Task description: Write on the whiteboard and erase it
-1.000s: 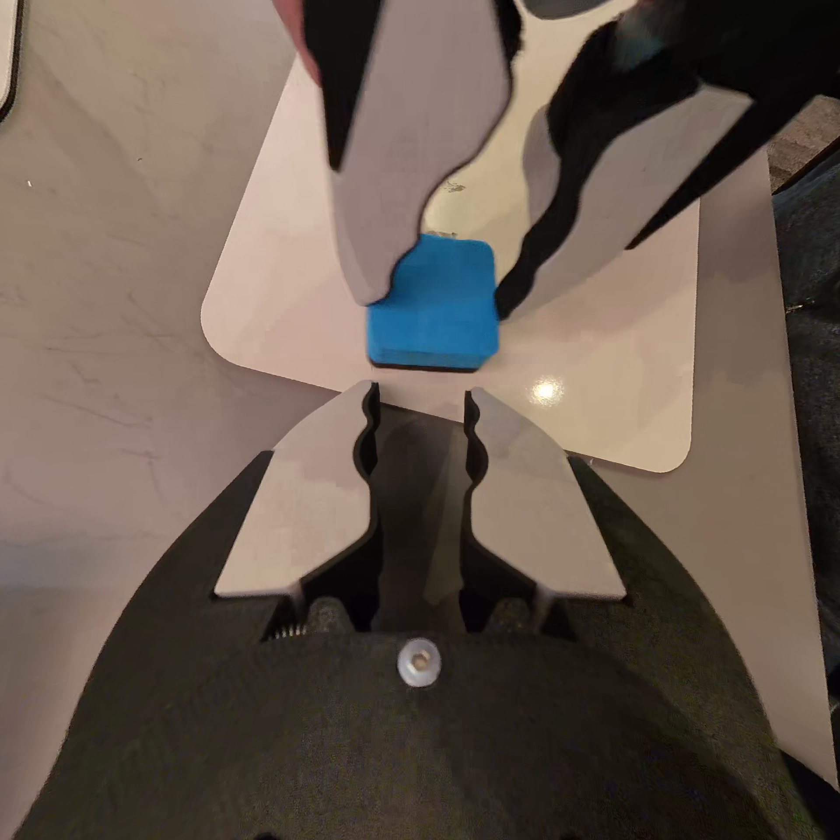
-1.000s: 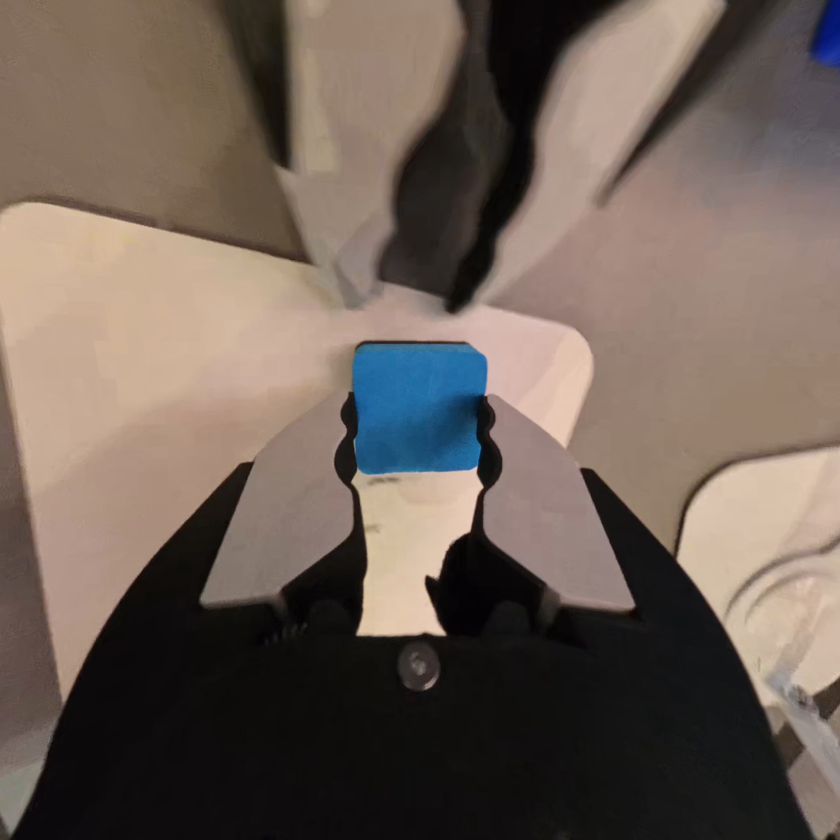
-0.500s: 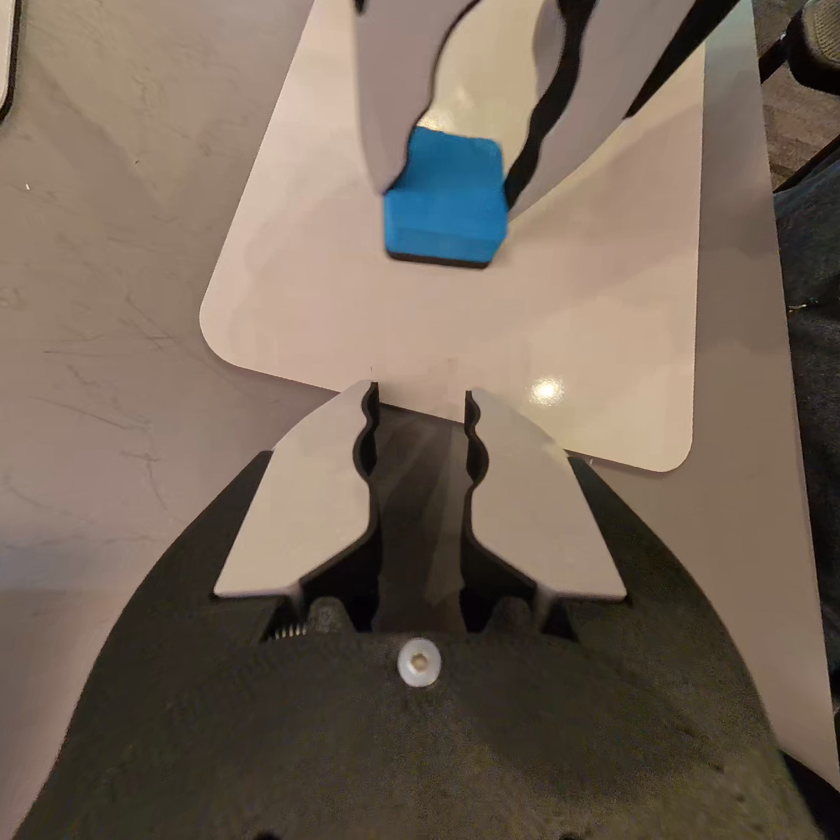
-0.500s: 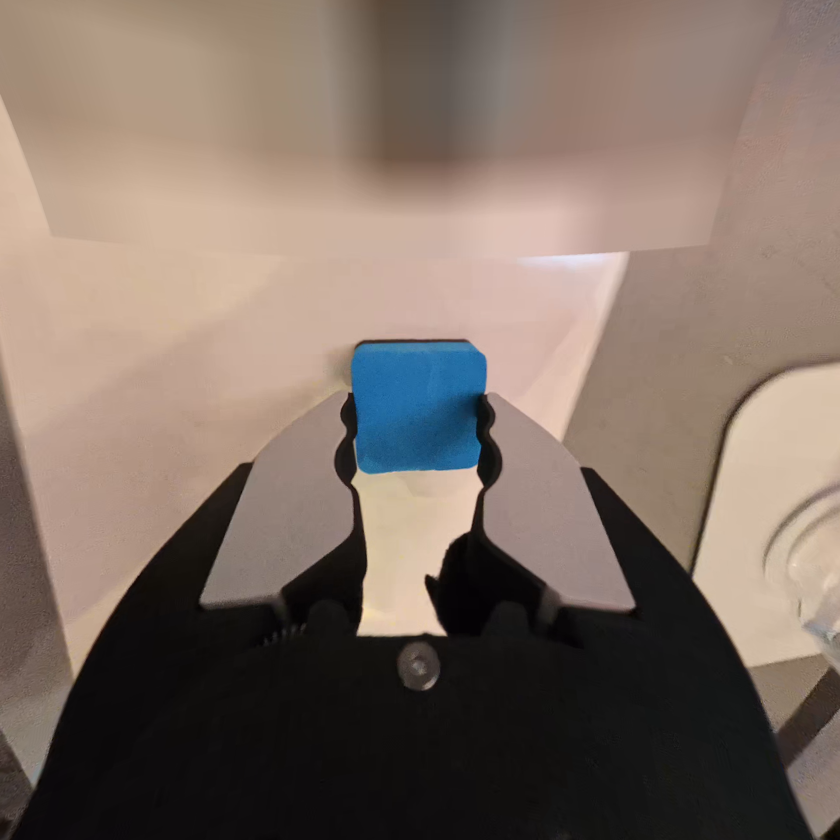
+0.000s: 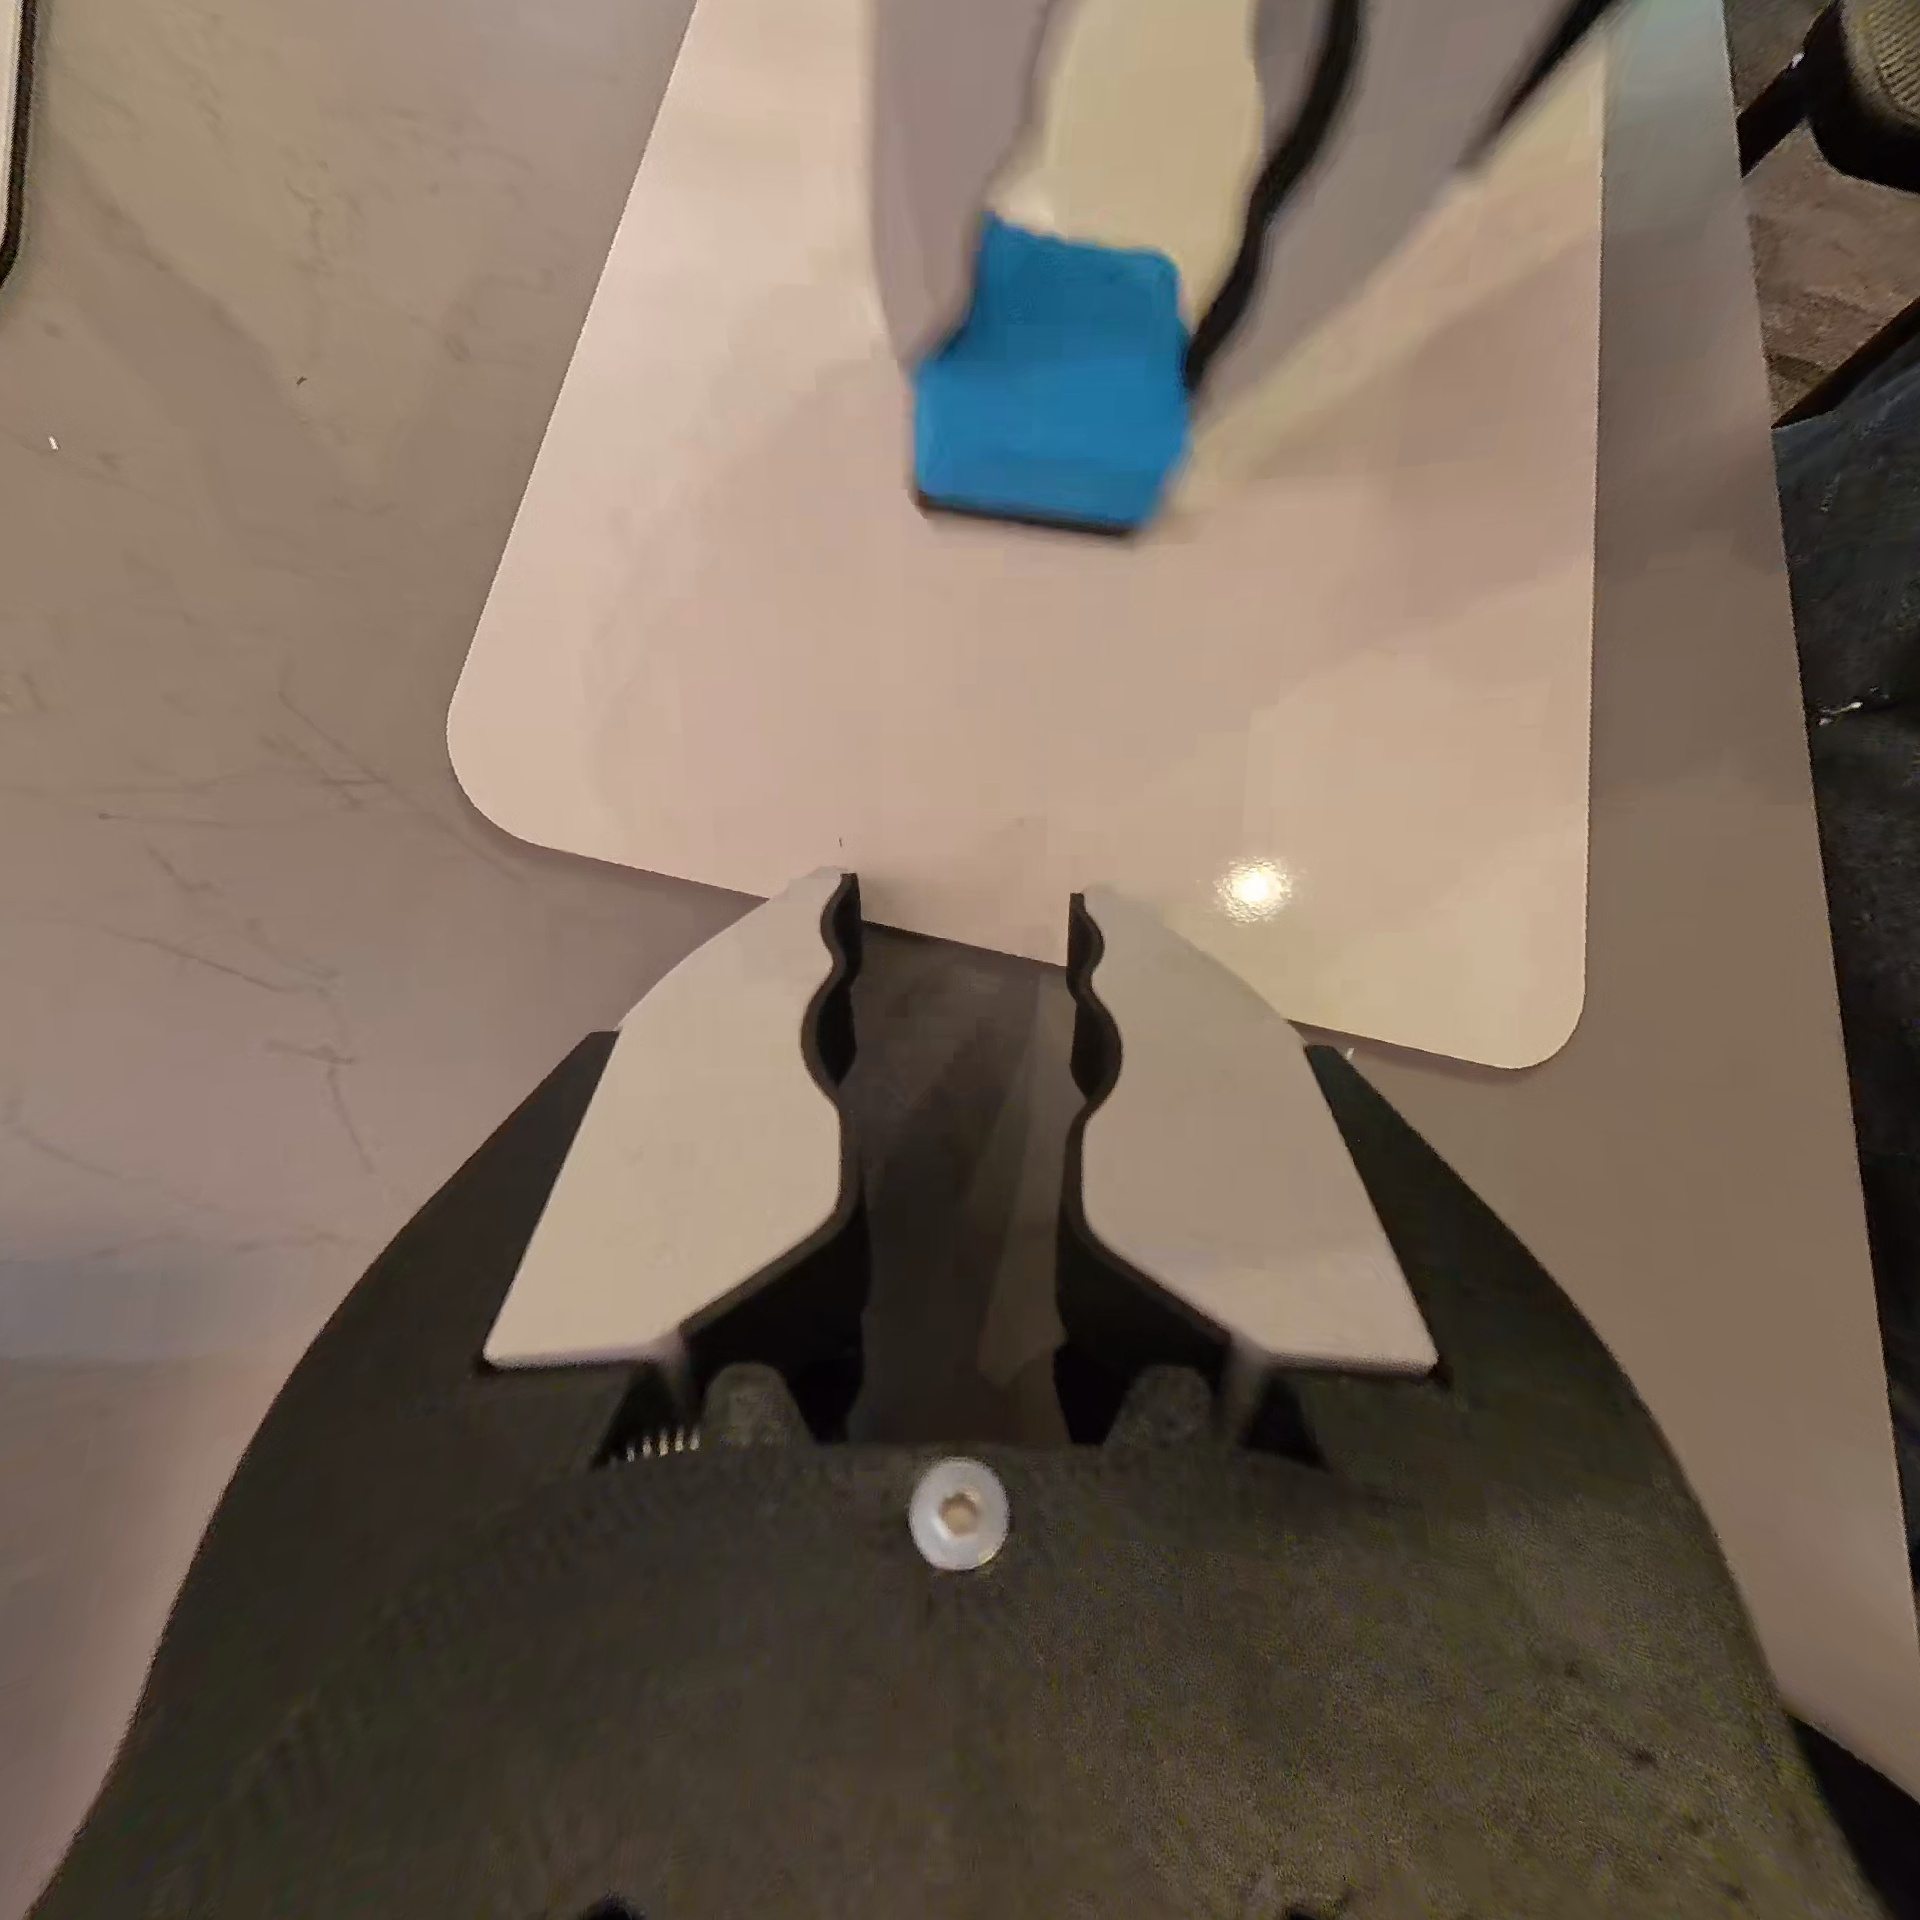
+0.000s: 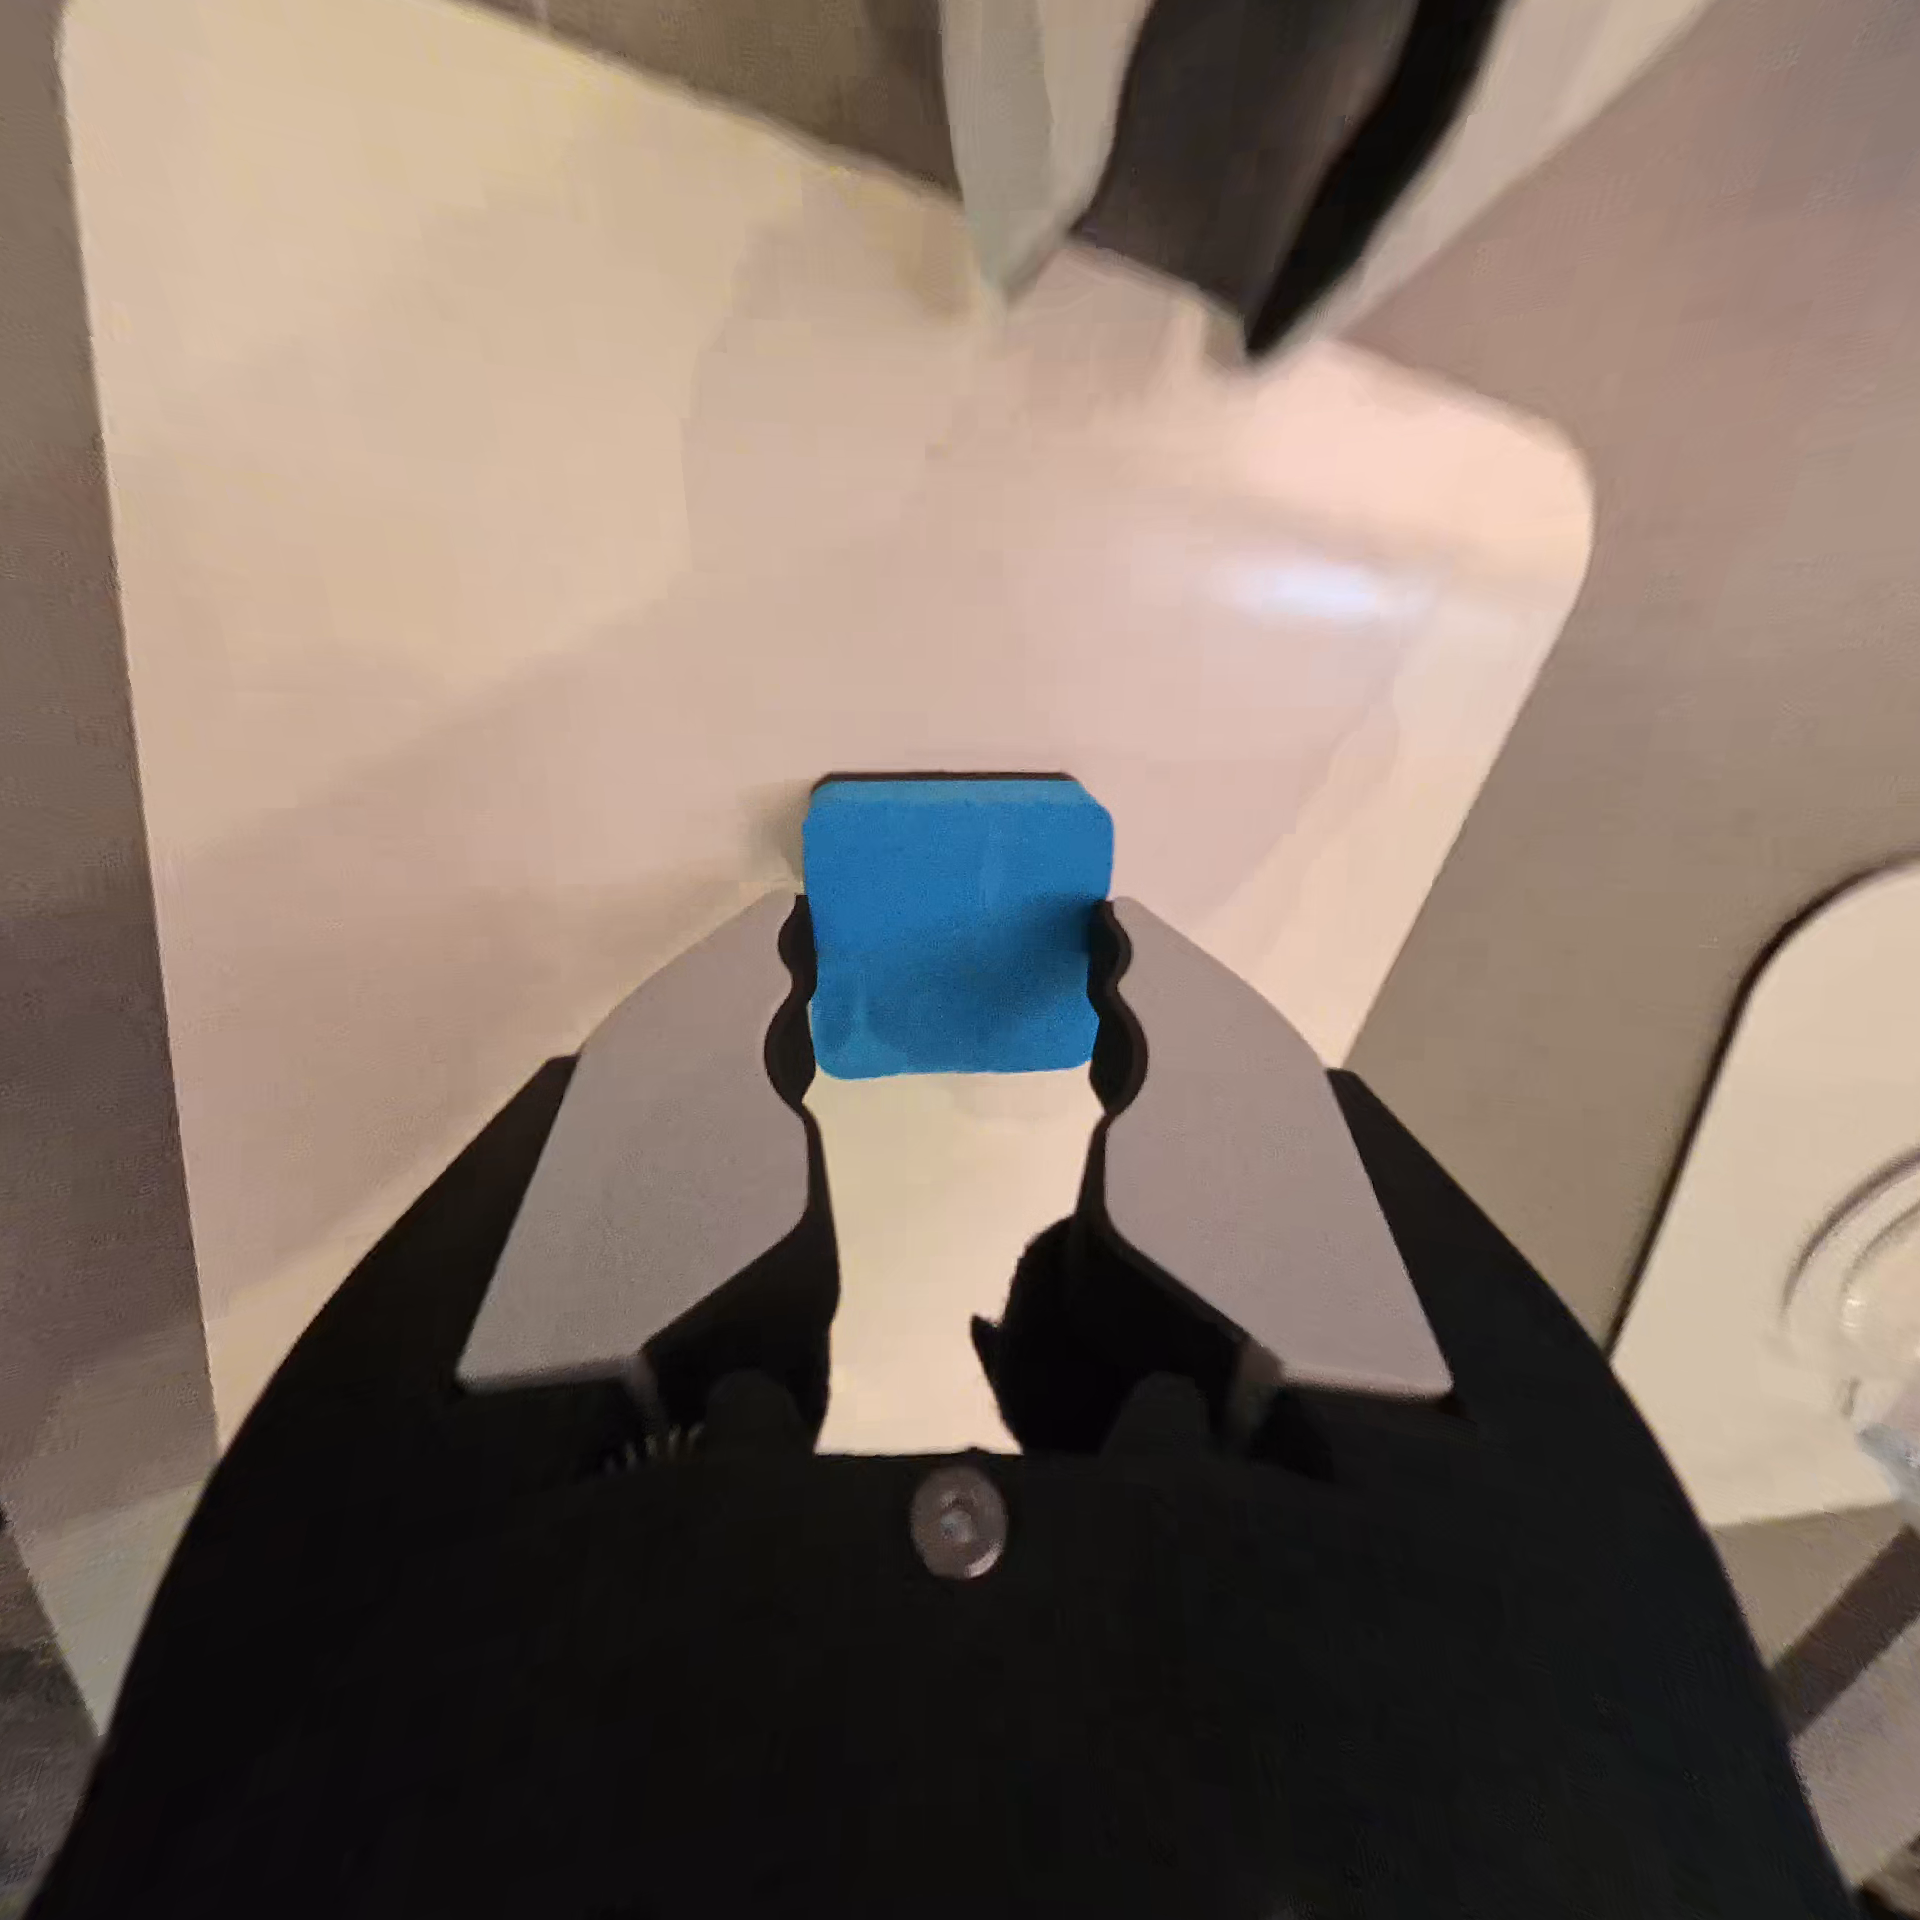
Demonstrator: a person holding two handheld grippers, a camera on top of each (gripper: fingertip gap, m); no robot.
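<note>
A white whiteboard [image 5: 790, 665] lies flat on a grey table; it also shows in the right wrist view [image 6: 520, 520]. My right gripper [image 6: 951, 914] is shut on a blue square eraser [image 6: 951, 935] with a black underside and presses it on the board. The eraser [image 5: 1049, 395] and the right gripper holding it also show in the left wrist view, blurred, at the board's far middle. My left gripper [image 5: 961, 894] is open and empty, with its fingertips at the board's near edge. I see no writing on the board.
The grey marbled table [image 5: 260, 520] extends left of the board. A dark-edged object [image 5: 10, 156] sits at the far left edge. A white tray with a clear glass item [image 6: 1849, 1247] lies right of the board. Dark fabric [image 5: 1860, 727] is at the table's right edge. The tips of one gripper are about 9 cm away from the tips of the other.
The right gripper slid the eraser away across the board, then back toward my left gripper and a little right. The dark marks seen a second ago no longer show. My left gripper stayed put.
</note>
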